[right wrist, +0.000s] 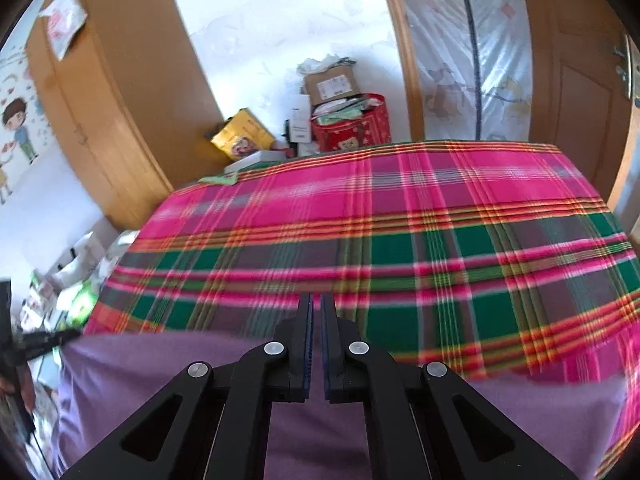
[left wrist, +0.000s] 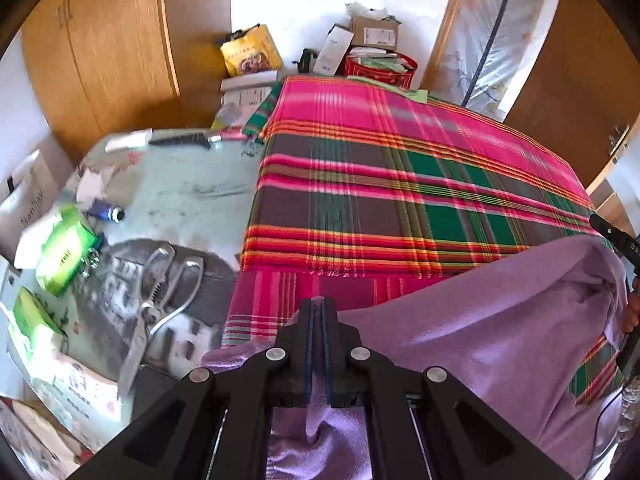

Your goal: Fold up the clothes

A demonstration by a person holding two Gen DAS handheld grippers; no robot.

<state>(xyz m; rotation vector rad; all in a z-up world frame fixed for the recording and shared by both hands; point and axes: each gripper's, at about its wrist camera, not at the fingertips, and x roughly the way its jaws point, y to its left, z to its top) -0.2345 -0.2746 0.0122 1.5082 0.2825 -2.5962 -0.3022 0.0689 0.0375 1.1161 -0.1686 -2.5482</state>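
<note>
A purple garment (left wrist: pixel 480 340) lies over the near edge of a pink, green and grey plaid cloth (left wrist: pixel 380 180) that covers a raised flat surface. My left gripper (left wrist: pixel 318 304) is shut on the garment's left edge, with purple fabric showing between its pads and bunched below them. In the same view my right gripper (left wrist: pixel 610 234) stands at the far right, where the garment's corner is lifted. From the right wrist, the right gripper (right wrist: pixel 316 300) stands shut over the garment (right wrist: pixel 160 380), whose top edge runs taut towards the left gripper (right wrist: pixel 48 340).
Left of the plaid cloth, a glass-topped table (left wrist: pixel 180 184) carries metal shears (left wrist: pixel 160 300), green boxes (left wrist: pixel 64 248) and a small dark bottle (left wrist: pixel 108 212). Cardboard boxes, a yellow bag (left wrist: pixel 250 50) and a red bin (left wrist: pixel 380 68) stand at the far wall. Wooden cupboards flank both sides.
</note>
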